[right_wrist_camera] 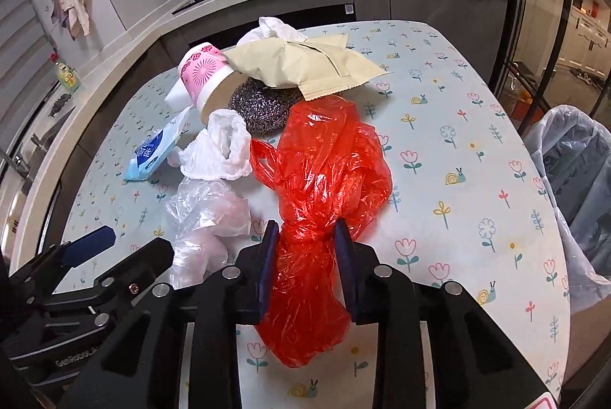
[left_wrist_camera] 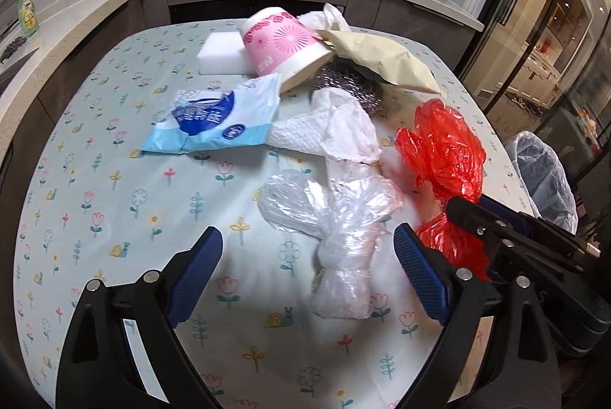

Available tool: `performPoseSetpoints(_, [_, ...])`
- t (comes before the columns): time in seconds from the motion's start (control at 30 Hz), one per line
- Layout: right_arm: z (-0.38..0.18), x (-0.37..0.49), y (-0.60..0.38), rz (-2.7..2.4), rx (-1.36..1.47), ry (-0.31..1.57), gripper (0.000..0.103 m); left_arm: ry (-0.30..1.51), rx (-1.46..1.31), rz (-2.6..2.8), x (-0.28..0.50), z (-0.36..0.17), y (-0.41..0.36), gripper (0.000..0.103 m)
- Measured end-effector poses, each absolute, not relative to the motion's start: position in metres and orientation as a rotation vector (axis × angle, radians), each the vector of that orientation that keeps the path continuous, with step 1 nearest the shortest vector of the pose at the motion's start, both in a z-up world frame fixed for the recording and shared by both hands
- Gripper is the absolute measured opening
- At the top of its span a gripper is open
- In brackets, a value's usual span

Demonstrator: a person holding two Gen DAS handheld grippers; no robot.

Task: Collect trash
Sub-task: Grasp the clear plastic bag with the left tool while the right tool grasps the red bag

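A knotted red plastic bag lies on the flowered tablecloth. My right gripper is shut on it, its blue pads pinching the bag at the knot. In the left wrist view the red plastic bag sits at the right with the right gripper on it. A knotted clear plastic bag lies just left of it. My left gripper stands open and wide, its fingers on either side of the clear bag without touching it.
Farther back lie a crumpled paper towel, a blue wipes pack, a white sponge, a tipped pink paper cup, a steel scourer and a tan paper bag. A lined bin stands beside the table's right edge.
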State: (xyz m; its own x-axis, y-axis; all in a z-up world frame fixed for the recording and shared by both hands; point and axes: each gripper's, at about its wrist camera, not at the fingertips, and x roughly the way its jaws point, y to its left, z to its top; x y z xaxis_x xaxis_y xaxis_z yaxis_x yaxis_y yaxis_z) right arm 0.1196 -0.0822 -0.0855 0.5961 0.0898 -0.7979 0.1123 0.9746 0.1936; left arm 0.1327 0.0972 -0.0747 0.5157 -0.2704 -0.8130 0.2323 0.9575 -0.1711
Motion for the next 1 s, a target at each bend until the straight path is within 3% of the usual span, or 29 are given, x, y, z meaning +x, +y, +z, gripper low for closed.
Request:
performPoseSetpoints(0.27, [-0.088, 0.099, -0.111, -0.077, 0.257, 0.94, 0.026, 1.026, 0.003, -0.326, 0.141, -0.096, 0.067, 0.084])
performPoseSetpoints(0.47, [-0.088, 0.082, -0.135, -0.119, 0.288, 0.931, 0.026, 1.068, 0.017, -0.346, 0.14, -0.109, 0.053, 0.054])
performPoseSetpoints(0.57, [-0.088, 0.075, -0.145, -0.133, 0.298, 0.926, 0.026, 1.088, 0.021, -0.355, 0.138, -0.112, 0.048, 0.031])
performPoseSetpoints(1.0, [-0.064, 0.041, -0.182, -0.172, 0.346, 0.839, 0.026, 1.017, 0.029, -0.448, 0.103, -0.069, 0.023, 0.027])
